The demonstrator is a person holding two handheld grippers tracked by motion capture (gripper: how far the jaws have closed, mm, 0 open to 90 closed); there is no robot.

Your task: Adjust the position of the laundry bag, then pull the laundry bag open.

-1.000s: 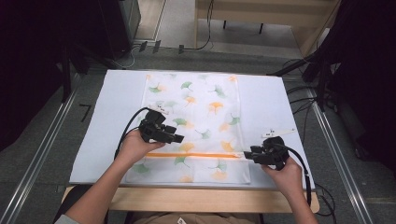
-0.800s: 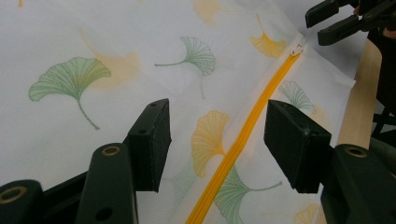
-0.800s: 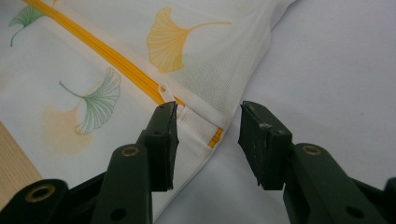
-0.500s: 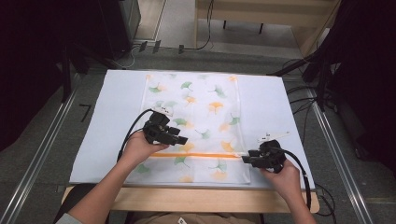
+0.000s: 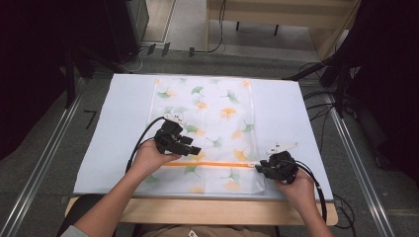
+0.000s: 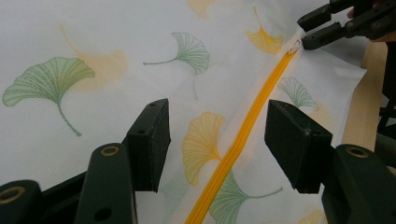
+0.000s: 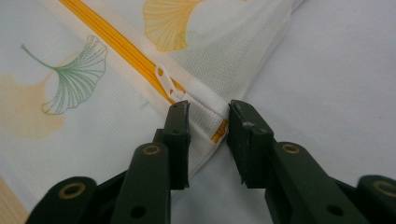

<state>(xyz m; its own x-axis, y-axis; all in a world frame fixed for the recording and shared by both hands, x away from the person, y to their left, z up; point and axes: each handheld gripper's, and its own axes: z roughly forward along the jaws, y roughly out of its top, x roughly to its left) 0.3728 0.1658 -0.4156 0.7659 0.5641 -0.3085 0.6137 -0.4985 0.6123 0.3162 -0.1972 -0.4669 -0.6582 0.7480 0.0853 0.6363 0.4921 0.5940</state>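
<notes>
Right gripper view: zipper end (image 7: 215,131) between claw (image 7: 208,122)

Flat white ginkgo-print bag (image 5: 212,128), orange zipper (image 5: 212,164) shut, near table front.

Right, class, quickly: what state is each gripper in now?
Left gripper: open, jaws straddling the orange zipper of the white ginkgo-leaf fabric bag, holding nothing.
Right gripper: open around the bag's zipper end, not clamped.

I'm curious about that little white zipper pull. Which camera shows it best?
The right gripper view: the zipper pull lies close and sharp just beyond the right claw. The left gripper view shows it far off; the high view shows a speck.
</notes>
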